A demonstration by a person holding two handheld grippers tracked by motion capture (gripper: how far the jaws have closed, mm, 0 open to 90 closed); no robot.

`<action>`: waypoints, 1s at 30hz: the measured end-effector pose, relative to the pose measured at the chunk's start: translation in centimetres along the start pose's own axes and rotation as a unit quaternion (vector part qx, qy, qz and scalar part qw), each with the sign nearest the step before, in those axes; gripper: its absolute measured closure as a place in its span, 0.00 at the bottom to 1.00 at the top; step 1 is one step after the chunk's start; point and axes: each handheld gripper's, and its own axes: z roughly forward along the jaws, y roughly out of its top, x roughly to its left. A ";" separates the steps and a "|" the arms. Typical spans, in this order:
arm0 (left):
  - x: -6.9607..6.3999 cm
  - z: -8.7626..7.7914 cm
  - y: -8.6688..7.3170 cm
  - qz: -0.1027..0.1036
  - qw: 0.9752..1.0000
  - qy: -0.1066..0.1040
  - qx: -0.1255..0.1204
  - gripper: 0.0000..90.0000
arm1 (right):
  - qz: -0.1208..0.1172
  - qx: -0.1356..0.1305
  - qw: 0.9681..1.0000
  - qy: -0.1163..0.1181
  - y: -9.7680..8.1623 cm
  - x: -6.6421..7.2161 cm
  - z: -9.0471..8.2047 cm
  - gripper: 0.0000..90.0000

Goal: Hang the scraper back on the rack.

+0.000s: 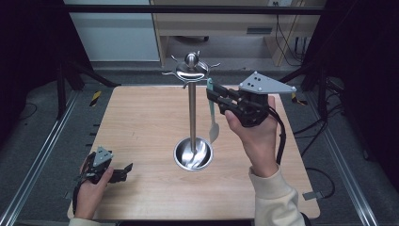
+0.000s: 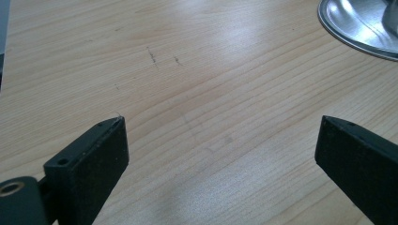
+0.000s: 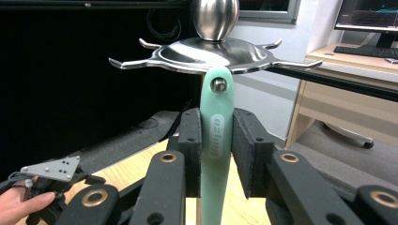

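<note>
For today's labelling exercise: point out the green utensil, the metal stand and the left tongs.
green utensil (image 3: 216,126), right gripper view, on its handle.
metal stand (image 1: 192,110), high view, on its upright pole.
left tongs (image 1: 123,171), high view, between the tips.

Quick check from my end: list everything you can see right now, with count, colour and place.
Utensil stand: one, silver metal; round base at table centre, upright pole, hooked top disc with ball knob.
Utensil: one, mint-green handle, pale head; its hole sits on a stand hook, hanging beside the pole.
Table: one, light wood.
Left gripper: one, black; open, low at the table's near left corner.
Right gripper: one, black; raised, shut on the utensil's handle.
</note>
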 end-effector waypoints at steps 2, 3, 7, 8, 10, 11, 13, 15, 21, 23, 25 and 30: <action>0.0 0.0 0.0 0.000 1.000 0.000 0.000 0.03 | 0.000 -0.001 1.000 0.000 0.0 0.0 0.0 0.82; 0.0 0.0 0.0 0.000 1.000 0.000 0.000 0.03 | 0.000 -0.001 1.000 0.000 0.0 0.0 0.0 0.82; 0.0 0.0 0.0 0.000 1.000 0.000 0.001 0.03 | 0.000 -0.003 1.000 -0.001 -0.1 0.0 0.0 0.82; 0.0 0.0 0.0 0.000 1.000 0.000 0.001 0.03 | 0.000 -0.003 1.000 -0.001 -0.1 0.0 0.0 0.82; 0.0 0.0 0.0 0.000 1.000 -0.001 0.001 0.03 | 0.000 -0.003 1.000 -0.002 -0.1 0.0 0.0 0.82; 0.0 0.0 0.0 0.000 1.000 -0.001 0.001 0.03 | 0.000 -0.003 1.000 -0.002 -0.1 0.0 0.0 0.82; 0.0 0.0 0.0 0.000 1.000 -0.001 0.002 0.03 | 0.001 -0.003 1.000 -0.002 -0.1 0.0 -0.1 0.82; 0.0 0.1 0.0 0.000 1.000 -0.002 0.003 0.03 | 0.001 0.000 1.000 -0.001 -0.1 0.0 -0.1 0.80; 0.0 0.0 0.0 -0.001 1.000 -0.002 0.000 0.03 | 0.006 0.007 1.000 -0.013 -0.3 -0.2 -0.4 0.65; 0.0 0.0 0.1 -0.001 1.000 -0.002 -0.001 0.03 | 0.004 0.009 1.000 -0.024 -0.5 -0.5 -0.6 0.61; 0.0 0.0 0.1 -0.001 1.000 -0.001 -0.002 0.03 | 0.002 0.025 0.999 -0.042 -0.8 -0.8 -0.7 0.55; 0.1 -0.1 0.1 -0.003 1.000 -0.001 -0.005 0.03 | 0.006 0.045 0.995 -0.087 -1.5 -1.6 -0.8 0.39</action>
